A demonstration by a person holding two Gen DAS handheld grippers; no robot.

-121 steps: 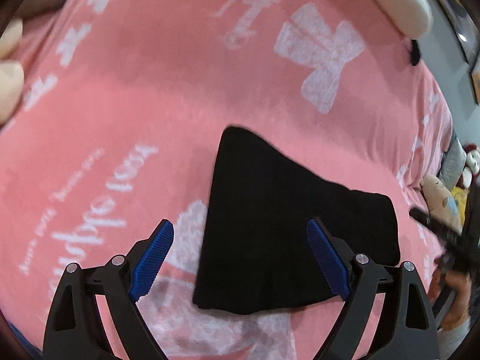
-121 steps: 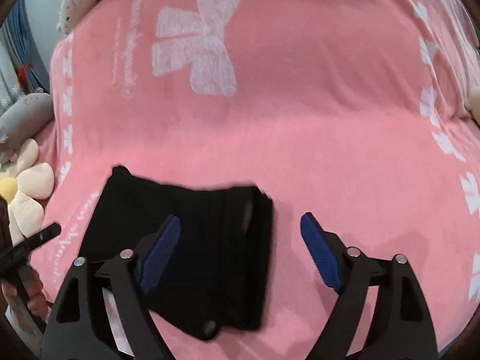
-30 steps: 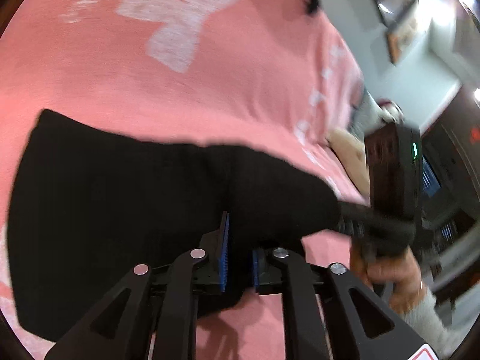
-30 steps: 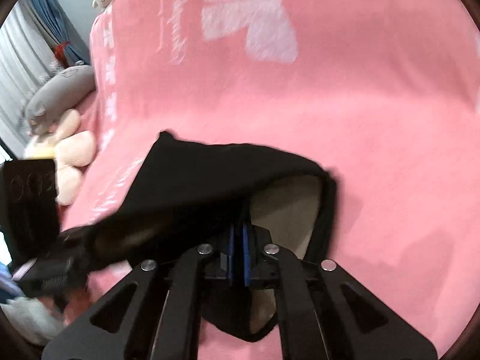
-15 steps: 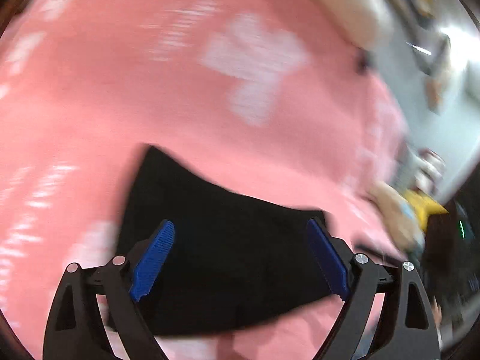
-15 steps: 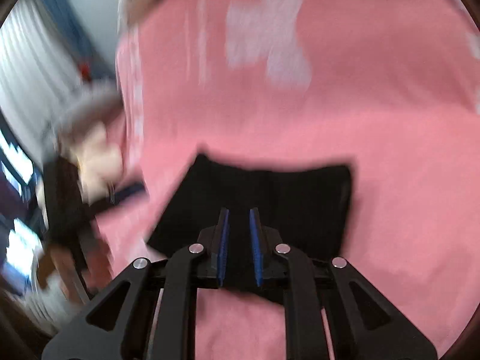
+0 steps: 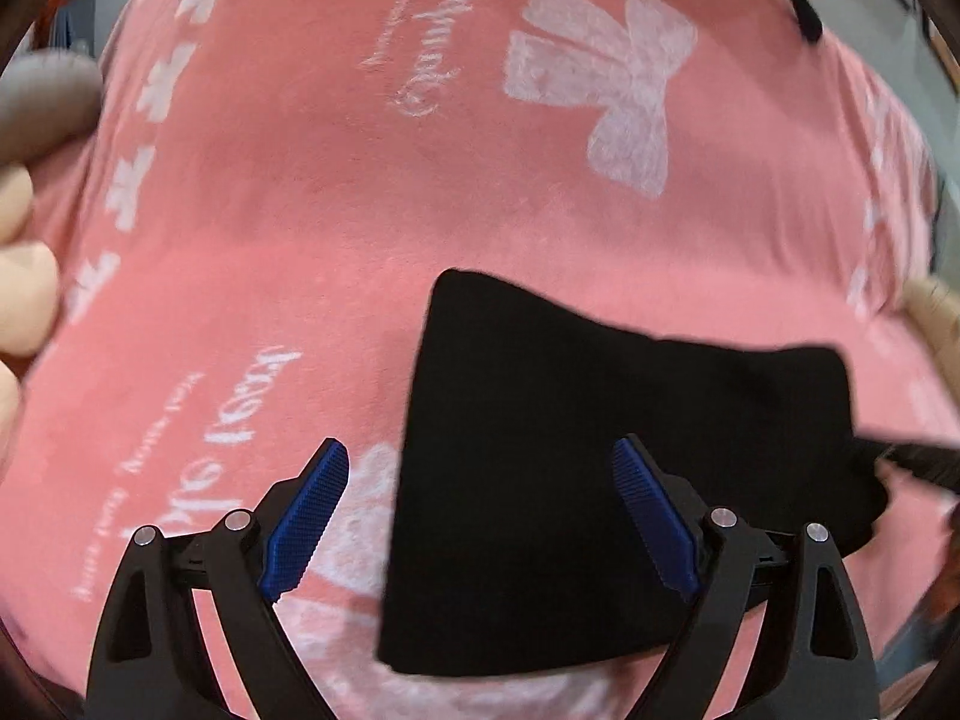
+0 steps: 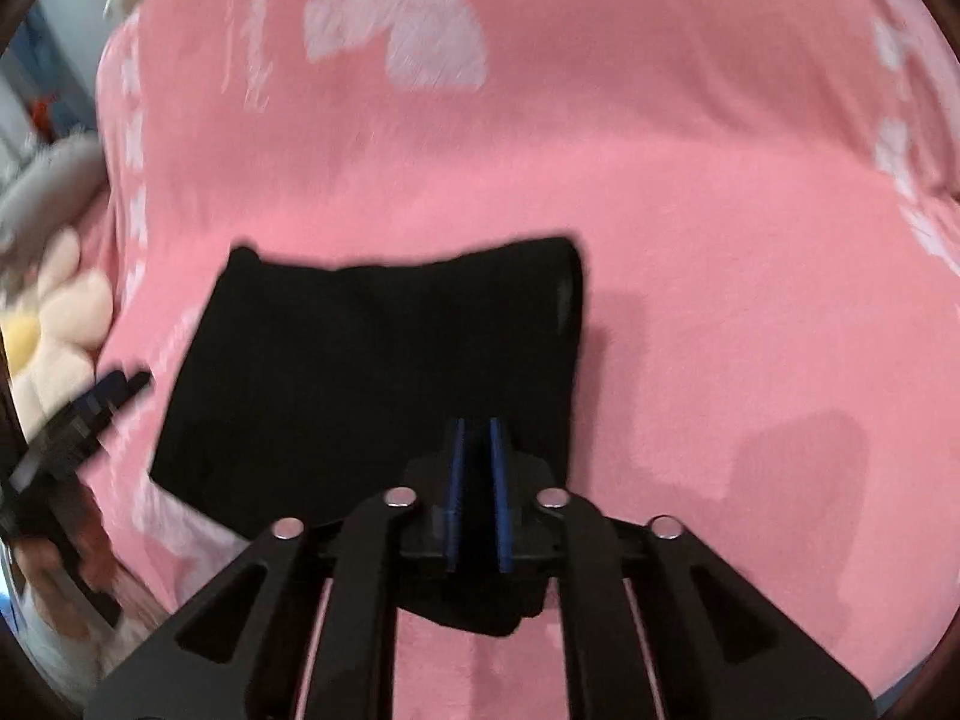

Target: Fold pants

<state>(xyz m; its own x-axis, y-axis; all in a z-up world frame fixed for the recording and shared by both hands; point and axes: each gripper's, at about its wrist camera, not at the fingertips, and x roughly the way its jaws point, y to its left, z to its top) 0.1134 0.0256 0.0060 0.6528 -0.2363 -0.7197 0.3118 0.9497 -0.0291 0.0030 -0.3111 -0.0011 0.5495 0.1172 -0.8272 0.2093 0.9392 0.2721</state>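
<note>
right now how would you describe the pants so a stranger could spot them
A pink bedspread printed with white bows covers the whole bed. Near its middle lies the folded black pants, a flat, roughly square bundle. It is the only dark, unprinted thing on the pink.

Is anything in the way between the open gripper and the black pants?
No. The left gripper is open right above the folded black pants on the pink blanket. Nothing visible sits between its blue fingers and the cloth.

Left gripper fingers spread above folded black pants.
</note>
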